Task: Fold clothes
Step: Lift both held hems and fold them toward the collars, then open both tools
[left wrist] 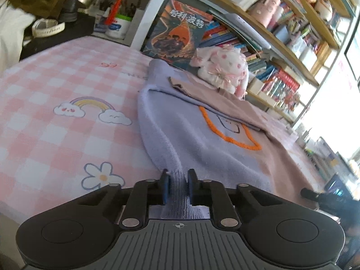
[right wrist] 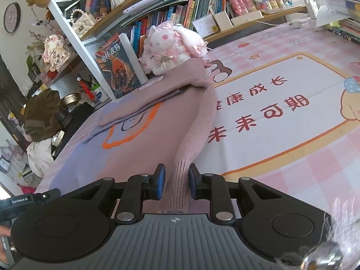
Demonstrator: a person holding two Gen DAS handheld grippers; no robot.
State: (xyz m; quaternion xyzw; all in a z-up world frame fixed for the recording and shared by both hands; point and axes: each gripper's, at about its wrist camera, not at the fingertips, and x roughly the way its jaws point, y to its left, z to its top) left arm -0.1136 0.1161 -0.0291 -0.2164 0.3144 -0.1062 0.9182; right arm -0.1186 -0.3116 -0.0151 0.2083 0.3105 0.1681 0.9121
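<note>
Item: two-tone sweater (left wrist: 202, 135), lying flat mid-counter (left wrist: 56, 85) before the plush toy (left wrist: 222, 67), lilac cuff (left wrist: 178, 193) clamped in left tongs (left wrist: 178, 186), pink cuff (right wrist: 176, 186) clamped in right tongs (right wrist: 176, 184), seemingly so both sleeves can fold inward.

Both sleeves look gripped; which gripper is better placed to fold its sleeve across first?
Probably the right gripper: its pink sleeve lies straight beside the sweater body. The left gripper pinches the lavender sleeve equally well.

Black hand-held gripper (left wrist: 178, 185), blue pads (left wrist: 165, 187), silver screws
</note>
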